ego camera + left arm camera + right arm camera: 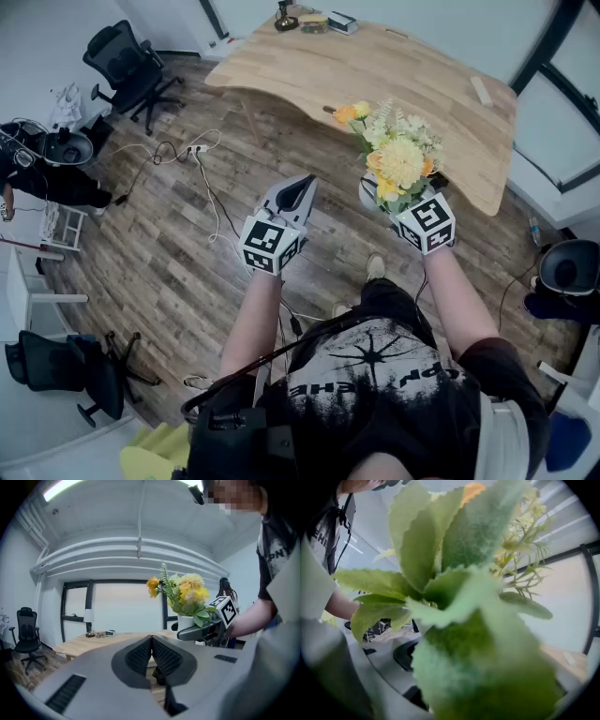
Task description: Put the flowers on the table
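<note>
Hanging clenched on nothing, the left gripper (306,184) presses its fingers (139,656) tip to tip above the wooden floor (159,253). Just right of them, the right gripper (185,632) clasps the white pot (186,621) of the flowers (398,155), carried in the air, leaves crowding over its fingers. Left of the shut fingers, a cable (212,192) trails across the floor. Beyond both pairs of fingers, the desk (375,70) shows its curved near edge and a broad open top, with small items (315,19) at its far edge.

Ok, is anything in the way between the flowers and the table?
Nothing visible. The right gripper holds the flowers beside the near edge of the table, and the wood just ahead is bare; small items sit at the far end.
</note>
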Demonstrator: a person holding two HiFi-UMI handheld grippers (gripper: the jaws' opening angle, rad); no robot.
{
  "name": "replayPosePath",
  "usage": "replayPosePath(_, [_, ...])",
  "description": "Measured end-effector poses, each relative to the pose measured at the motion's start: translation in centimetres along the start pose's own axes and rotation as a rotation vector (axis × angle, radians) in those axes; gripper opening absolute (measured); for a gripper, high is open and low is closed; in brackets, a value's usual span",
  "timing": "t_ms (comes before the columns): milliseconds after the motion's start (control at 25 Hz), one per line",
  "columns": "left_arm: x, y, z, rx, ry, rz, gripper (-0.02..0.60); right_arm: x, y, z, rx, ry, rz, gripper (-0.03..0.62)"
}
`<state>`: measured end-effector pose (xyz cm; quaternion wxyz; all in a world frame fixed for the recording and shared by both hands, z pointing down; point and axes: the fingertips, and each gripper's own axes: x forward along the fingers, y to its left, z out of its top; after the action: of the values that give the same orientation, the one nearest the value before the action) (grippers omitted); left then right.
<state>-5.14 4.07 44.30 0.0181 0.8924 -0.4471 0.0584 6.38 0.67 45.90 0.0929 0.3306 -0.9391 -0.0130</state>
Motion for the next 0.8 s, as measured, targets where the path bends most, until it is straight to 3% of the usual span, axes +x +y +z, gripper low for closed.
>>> replayPosePath(440, [-0.8, -3.1, 0.1, 0.026, 0.024, -0.036, 0.014, -1.6, 1.2, 0.8, 0.019, -0.007, -0.016, 0.259])
replayPosePath(800, [-0.7, -3.7, -0.2, -0.014, 0.012, -0.042, 0.014, -2.2, 1.1, 0.7, 0.016, -0.014, -0.020, 0.259])
